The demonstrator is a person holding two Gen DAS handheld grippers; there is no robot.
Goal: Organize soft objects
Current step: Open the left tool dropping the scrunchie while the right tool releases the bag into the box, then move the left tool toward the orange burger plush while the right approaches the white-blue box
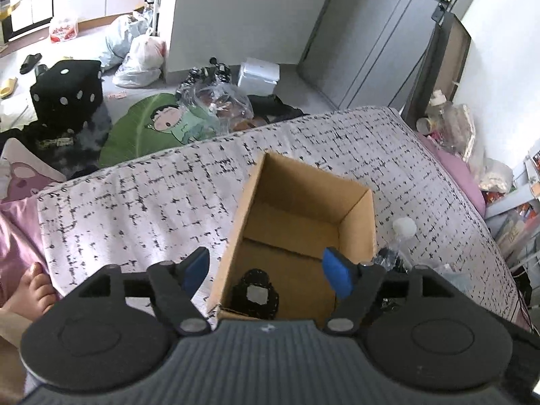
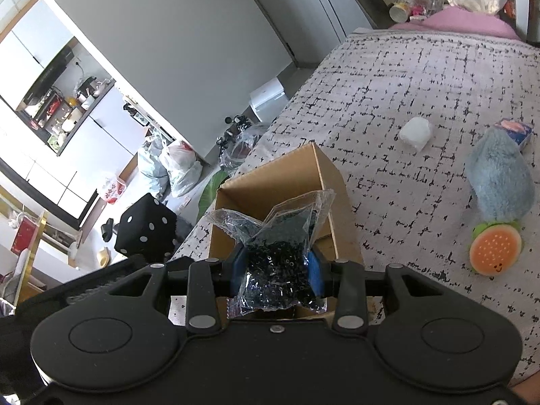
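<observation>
box [image 1: 357, 222] – black item [image 1: 258, 295] inside | L grip [image 1: 266, 271] wide, empty | R grip [image 2: 278, 265] clamps bead bag [image 2: 280, 253]

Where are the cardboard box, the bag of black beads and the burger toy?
cardboard box [image 1: 357, 226]: left wrist view, inner right wall.
bag of black beads [image 2: 280, 266]: right wrist view, bead-filled middle.
burger toy [image 2: 494, 251]: right wrist view, orange face.

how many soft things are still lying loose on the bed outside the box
4: a white squishy lump, a grey-blue furry plush, a burger-shaped toy beside it, and a small pink-blue packet behind the plush. More may lie out of view.
</observation>
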